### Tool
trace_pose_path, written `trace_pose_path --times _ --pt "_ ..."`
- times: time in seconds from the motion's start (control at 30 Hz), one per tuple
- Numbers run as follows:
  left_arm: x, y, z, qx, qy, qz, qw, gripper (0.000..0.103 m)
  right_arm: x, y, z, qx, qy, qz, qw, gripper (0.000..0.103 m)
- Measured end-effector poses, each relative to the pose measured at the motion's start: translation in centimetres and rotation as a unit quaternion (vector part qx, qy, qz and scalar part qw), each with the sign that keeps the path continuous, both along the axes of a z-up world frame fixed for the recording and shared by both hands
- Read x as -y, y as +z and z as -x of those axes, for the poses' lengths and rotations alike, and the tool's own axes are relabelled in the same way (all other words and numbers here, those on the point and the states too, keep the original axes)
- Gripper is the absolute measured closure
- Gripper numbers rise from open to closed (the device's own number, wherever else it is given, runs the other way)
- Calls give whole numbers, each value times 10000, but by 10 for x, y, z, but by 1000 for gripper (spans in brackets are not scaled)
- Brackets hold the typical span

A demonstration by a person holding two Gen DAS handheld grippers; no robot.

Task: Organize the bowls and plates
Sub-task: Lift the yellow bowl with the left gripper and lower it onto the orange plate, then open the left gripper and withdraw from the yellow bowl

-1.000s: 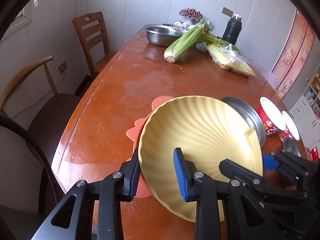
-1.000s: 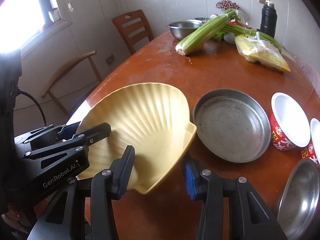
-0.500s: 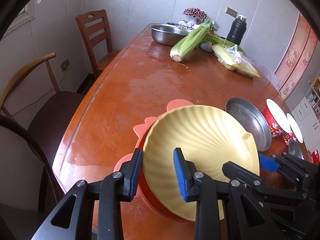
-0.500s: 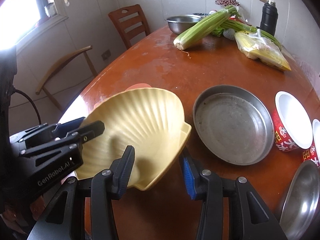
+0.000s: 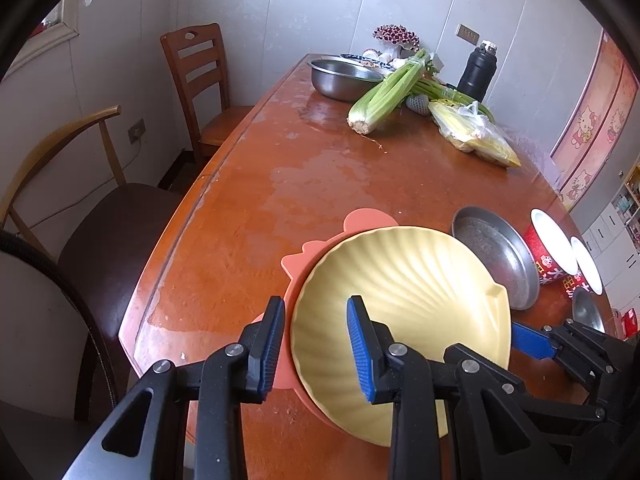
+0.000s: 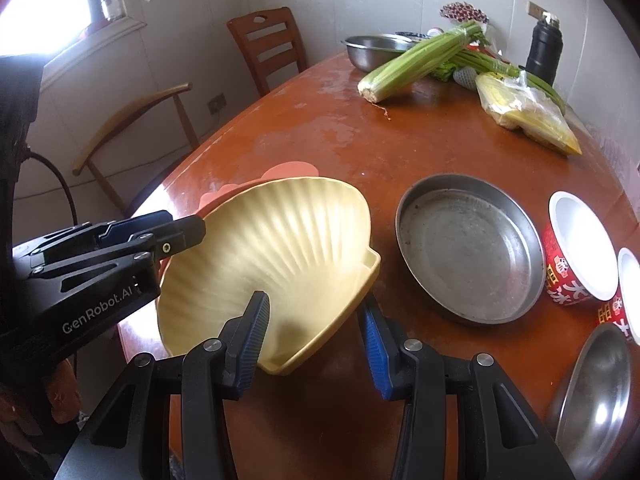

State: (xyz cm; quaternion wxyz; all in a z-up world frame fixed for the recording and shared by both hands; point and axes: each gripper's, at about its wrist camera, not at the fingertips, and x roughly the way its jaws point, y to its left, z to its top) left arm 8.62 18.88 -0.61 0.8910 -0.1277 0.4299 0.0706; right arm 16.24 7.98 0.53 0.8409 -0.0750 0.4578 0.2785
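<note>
A yellow shell-shaped plate (image 5: 404,292) (image 6: 280,248) sits low over a pink plate (image 5: 360,220) (image 6: 292,168) near the table's front left edge; whether they touch I cannot tell. My left gripper (image 5: 314,304) is shut on the yellow plate's left rim, one finger inside, one outside. It shows as a black body (image 6: 120,240) in the right wrist view. My right gripper (image 6: 312,300) is shut on the plate's hinge end and shows in the left wrist view too (image 5: 528,340). A round steel pan (image 6: 468,252) lies to the right.
Two red-and-white bowls (image 6: 580,256) and a steel bowl (image 6: 596,396) stand at the right. Celery (image 5: 384,92), a steel basin (image 5: 344,76), a bag of corn (image 5: 472,132) and a black flask (image 5: 478,68) crowd the far end. Chairs (image 5: 196,80) line the left side.
The yellow plate has tipped flatter and come down over the pink plate, which now shows more behind it. Both grippers kept their hold.
</note>
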Motion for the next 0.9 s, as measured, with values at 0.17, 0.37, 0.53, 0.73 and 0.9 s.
trace_pose_path --times 0.17,0.37,0.53,0.73,0.9 --pt "3 6 4 49 -48 2 10000 70 7 5 1 -1 -61 -74 10000 55" --pt "7 12 3 16 -49 -68 10000 70 14 11 4 41 -97 -169 9998 55" --pt "16 24 -2 66 -125 -172 9998 70 27 20 2 80 -211 -334 9992 55" --pt "33 37 -16 83 -347 -311 9989 63 57 30 -4 78 -524 -552 9971 55" --pt "53 47 -32 65 -633 -452 9970 63 84 36 -14 52 -831 -657 9944 55"
